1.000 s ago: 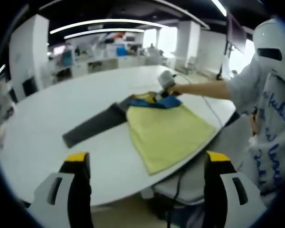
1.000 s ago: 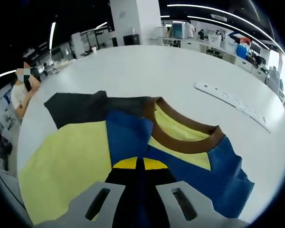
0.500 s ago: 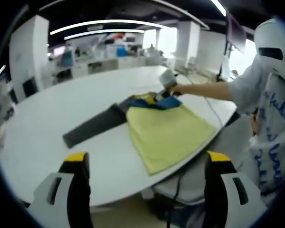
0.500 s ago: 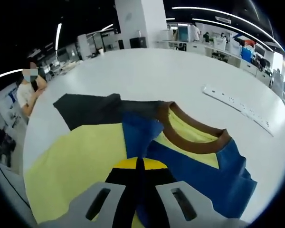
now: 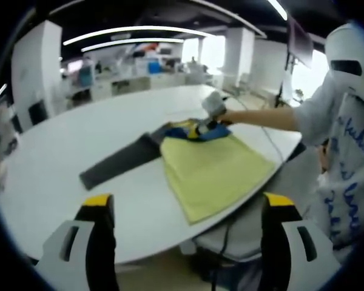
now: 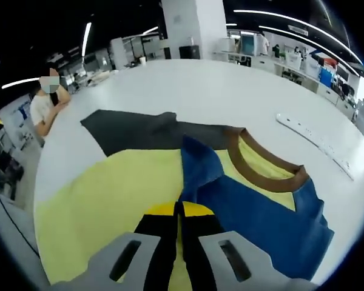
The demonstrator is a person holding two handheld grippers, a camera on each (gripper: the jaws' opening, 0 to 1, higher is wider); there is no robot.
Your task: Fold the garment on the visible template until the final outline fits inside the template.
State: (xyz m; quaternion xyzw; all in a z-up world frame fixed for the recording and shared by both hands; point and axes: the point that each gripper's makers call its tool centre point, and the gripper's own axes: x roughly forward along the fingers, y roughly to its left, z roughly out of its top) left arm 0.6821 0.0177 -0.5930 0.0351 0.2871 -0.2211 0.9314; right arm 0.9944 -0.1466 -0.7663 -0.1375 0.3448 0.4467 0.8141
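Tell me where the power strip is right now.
In the right gripper view, the power strip lies on the white table, at the right, beyond the shirt's brown collar.

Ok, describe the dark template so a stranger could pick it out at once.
On the big white table lies a yellow shirt with a brown collar. The template is the flat dark grey sheet sticking out from under the shirt, the one plain piece there.

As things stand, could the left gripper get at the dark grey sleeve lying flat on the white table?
Probably yes. The left gripper hangs open, off the near edge of the white table, and the dark grey sleeve lies ahead, uncovered, with bare tabletop between. It must travel forward first.
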